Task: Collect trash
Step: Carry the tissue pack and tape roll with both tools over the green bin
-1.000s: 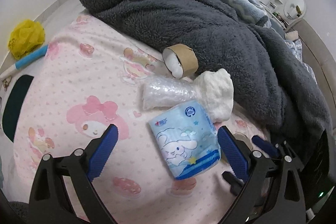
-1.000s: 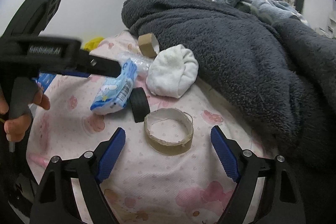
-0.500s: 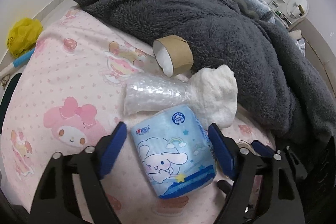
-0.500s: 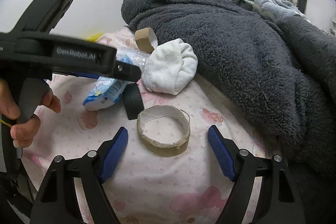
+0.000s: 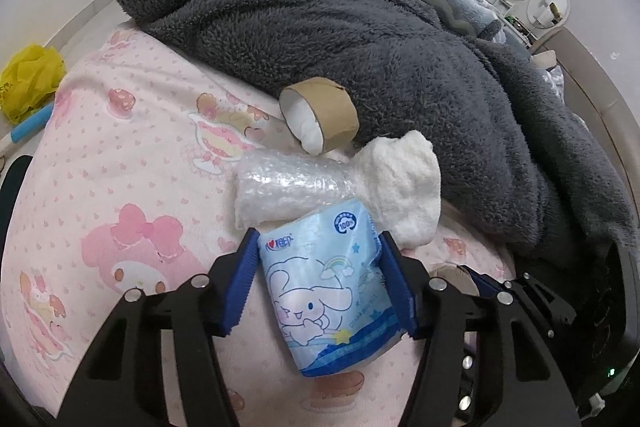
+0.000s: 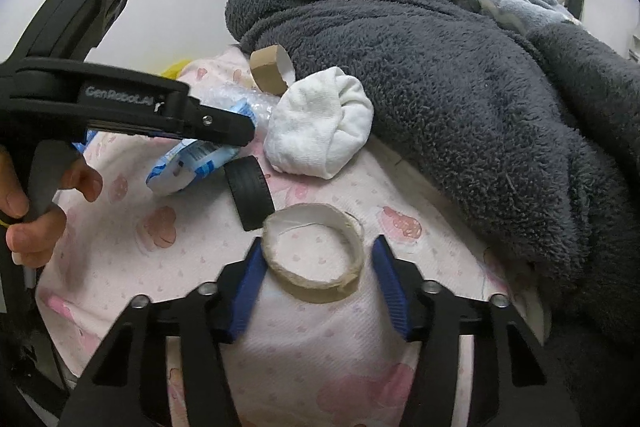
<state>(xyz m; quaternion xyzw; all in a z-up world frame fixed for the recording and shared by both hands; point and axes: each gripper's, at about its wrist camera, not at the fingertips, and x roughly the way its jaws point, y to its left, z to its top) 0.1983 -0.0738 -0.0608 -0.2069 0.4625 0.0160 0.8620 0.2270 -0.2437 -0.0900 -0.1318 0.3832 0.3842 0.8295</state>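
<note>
My left gripper [image 5: 318, 275] is shut on a light blue cartoon tissue pack [image 5: 326, 291] lying on the pink bedsheet [image 5: 132, 155]; both blue pads press its sides. The pack also shows in the right wrist view [image 6: 188, 163]. My right gripper [image 6: 320, 275] straddles a flat cardboard tape ring [image 6: 314, 257]; the left pad touches it, the right pad stands just apart. A bubble wrap roll [image 5: 288, 187], a brown cardboard core [image 5: 320, 119] and a white sock bundle [image 5: 404, 191] lie behind the pack.
A dark grey fleece blanket [image 5: 360, 39] is heaped across the bed's back and right. A black ring [image 6: 250, 197] stands between the pack and the tape ring. A yellow bag [image 5: 30, 79] lies off the bed, far left.
My left gripper moved forward and closed onto the tissue pack. My right gripper advanced around the flat tape ring and narrowed its jaws.
</note>
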